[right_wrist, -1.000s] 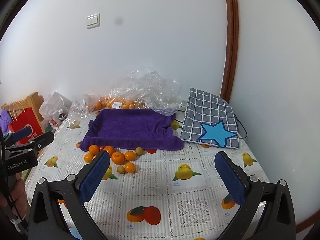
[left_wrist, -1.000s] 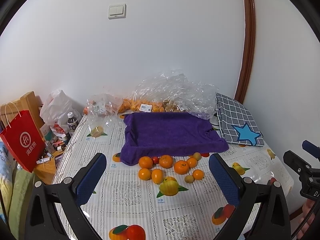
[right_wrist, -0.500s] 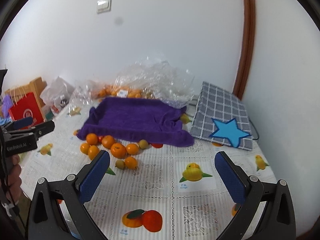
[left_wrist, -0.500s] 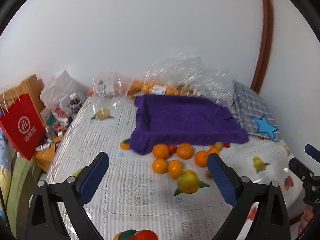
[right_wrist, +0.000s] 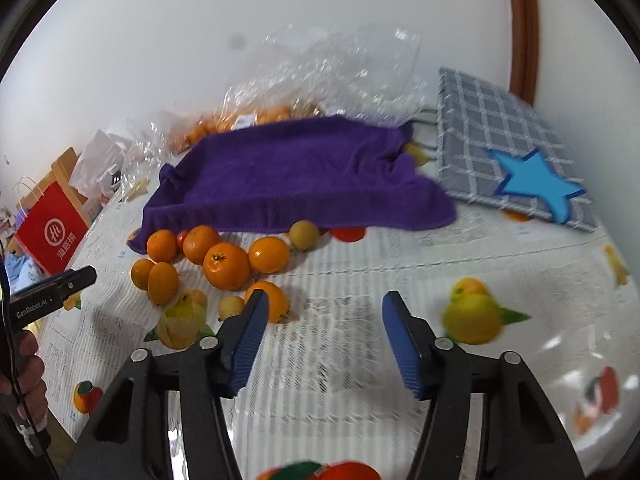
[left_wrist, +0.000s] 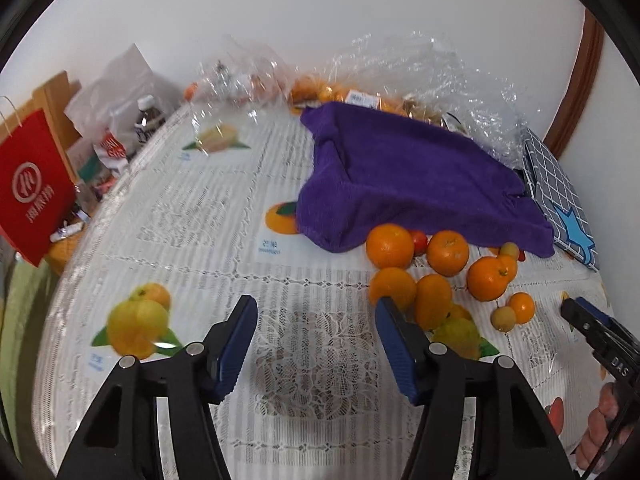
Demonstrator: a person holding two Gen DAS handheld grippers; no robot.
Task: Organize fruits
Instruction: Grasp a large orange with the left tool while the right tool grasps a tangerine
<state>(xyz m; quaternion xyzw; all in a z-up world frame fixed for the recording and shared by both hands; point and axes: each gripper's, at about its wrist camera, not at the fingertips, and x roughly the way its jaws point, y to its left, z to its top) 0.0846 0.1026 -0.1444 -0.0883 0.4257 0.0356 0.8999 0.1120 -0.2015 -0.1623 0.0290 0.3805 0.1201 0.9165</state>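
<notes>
Several oranges (left_wrist: pixel 390 246) (right_wrist: pixel 226 265) lie loose on the fruit-print tablecloth (left_wrist: pixel 200 208) just in front of a purple towel (left_wrist: pixel 404 176) (right_wrist: pixel 288 176). Small yellow-green fruits (left_wrist: pixel 503 319) (right_wrist: pixel 304 234) and a red one (left_wrist: pixel 419 240) lie among them. My left gripper (left_wrist: pixel 316 312) is open and empty, low over the cloth, just left of the oranges. My right gripper (right_wrist: pixel 324 308) is open and empty, just right of the nearest orange (right_wrist: pixel 274 300). Each gripper shows at the edge of the other's view (right_wrist: pixel 52 292) (left_wrist: pixel 596 328).
Crinkled clear plastic bags (left_wrist: pixel 420 64) with more oranges lie behind the towel by the wall. A grey checked pad with a blue star (right_wrist: pixel 516 152) lies at the right. A red paper bag (left_wrist: pixel 32 184), a bottle (left_wrist: pixel 148 118) and white bags stand off the table's left edge.
Both grippers have dropped lower and moved in toward the fruit pile. Their jaws have narrowed but stay open. The fruit and towel have not moved.
</notes>
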